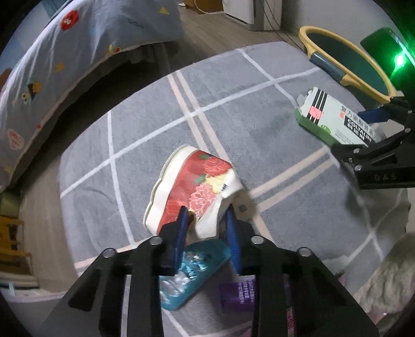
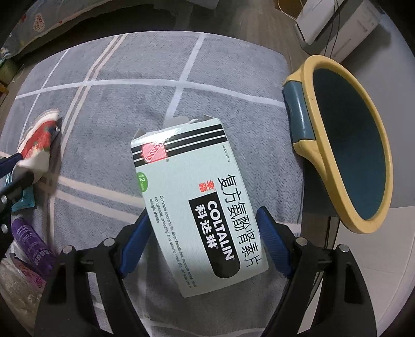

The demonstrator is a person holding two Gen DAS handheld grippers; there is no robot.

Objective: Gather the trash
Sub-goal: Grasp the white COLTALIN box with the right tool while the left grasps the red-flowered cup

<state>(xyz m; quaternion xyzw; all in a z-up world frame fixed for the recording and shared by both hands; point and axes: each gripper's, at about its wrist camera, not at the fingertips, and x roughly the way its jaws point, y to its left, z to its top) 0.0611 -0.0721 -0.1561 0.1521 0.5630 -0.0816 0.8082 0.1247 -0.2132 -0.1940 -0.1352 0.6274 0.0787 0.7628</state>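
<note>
A crushed paper cup (image 1: 197, 186) with a red flower print lies tilted over the grey rug (image 1: 233, 103). My left gripper (image 1: 206, 210) is shut on its squashed white lower end, one blue finger on each side. The same cup (image 2: 39, 140) shows at the left edge of the right wrist view. A pale green medicine box (image 2: 197, 202) with a torn-open top sits between the blue fingers of my right gripper (image 2: 203, 213), which is shut on its two long sides. The box (image 1: 334, 116) hangs a little above the rug. A yellow-rimmed bin (image 2: 347, 145) stands just to its right.
A blue foil packet (image 1: 192, 269) and a purple wrapper (image 1: 238, 298) lie on the rug under my left gripper. A bed with a patterned quilt (image 1: 64, 64) borders the rug on the left. A white appliance (image 2: 337, 23) with cables stands behind the bin.
</note>
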